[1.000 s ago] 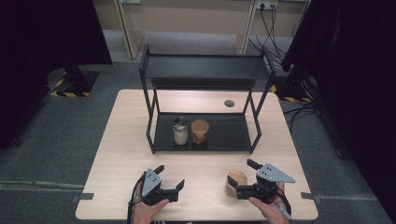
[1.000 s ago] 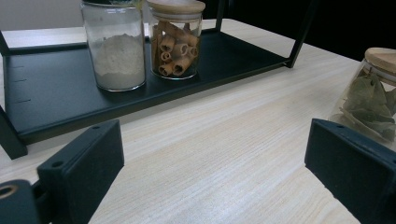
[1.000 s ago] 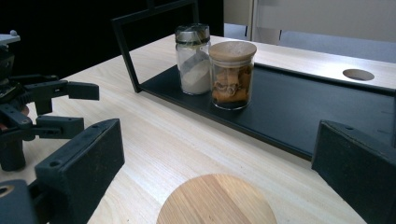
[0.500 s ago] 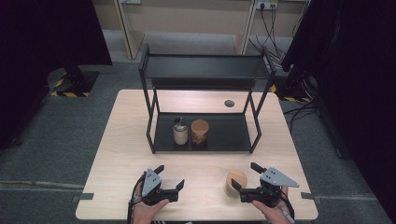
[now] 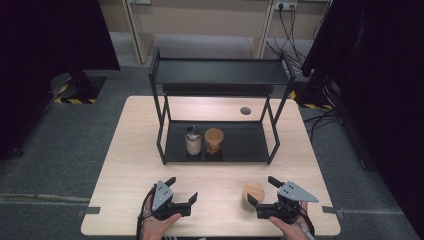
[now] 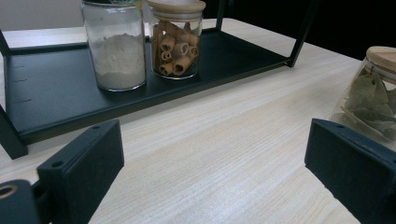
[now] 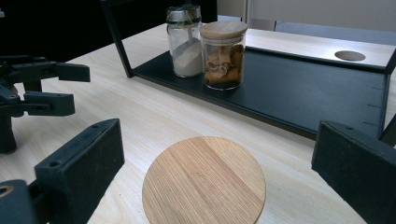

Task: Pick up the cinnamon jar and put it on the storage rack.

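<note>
Pulled back, right gripper has fingers spread, wooden-lidded jar just ahead, untouched

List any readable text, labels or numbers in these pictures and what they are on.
None can be read. The white powder jar, the cinnamon stick jar and the wooden-lidded leaf jar between the right tongs carry no visible label; the black rack and table show no print.

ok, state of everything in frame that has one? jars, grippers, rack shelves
Glass jar of bay leaves with wooden lid: lidded, upright on table, between right gripper's jaws, not gripped.
Glass jar of cinnamon sticks: wooden lid on, upright on lower shelf.
Glass jar of white powder: closed, upright beside it.
Black metal rack's top shelf: bare.
Left gripper: open.
Right gripper: open.
</note>
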Available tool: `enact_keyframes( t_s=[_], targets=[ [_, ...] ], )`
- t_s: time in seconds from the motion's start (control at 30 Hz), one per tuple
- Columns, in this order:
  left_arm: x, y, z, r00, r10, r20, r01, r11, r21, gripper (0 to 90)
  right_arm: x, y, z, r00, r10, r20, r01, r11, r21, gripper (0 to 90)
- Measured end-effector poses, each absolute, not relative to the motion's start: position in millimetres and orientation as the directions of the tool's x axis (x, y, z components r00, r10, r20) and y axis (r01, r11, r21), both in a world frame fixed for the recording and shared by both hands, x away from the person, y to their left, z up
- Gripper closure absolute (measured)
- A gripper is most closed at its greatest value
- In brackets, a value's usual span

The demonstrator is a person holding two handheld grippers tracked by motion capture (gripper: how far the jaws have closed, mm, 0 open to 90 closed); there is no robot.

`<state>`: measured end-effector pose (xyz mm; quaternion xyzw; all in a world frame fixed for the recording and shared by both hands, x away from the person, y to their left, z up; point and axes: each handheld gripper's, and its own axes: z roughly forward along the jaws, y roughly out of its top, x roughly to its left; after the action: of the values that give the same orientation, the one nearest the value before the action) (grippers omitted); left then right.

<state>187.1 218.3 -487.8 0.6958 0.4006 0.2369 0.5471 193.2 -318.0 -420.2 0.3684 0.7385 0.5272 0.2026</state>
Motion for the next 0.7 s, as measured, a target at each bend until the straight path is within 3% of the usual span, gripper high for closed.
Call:
enact_keyframes(
  t_s=[0.7],
  targets=[
    [189.2, 218.8, -487.5, 0.563, 0.818, -0.113, 0.299, -0.074, 0.951, 3.7, 186.1, -318.9, -426.9, -0.642, 0.764, 0.072, 0.328, 0.188, 0.926, 2.6]
  ],
)
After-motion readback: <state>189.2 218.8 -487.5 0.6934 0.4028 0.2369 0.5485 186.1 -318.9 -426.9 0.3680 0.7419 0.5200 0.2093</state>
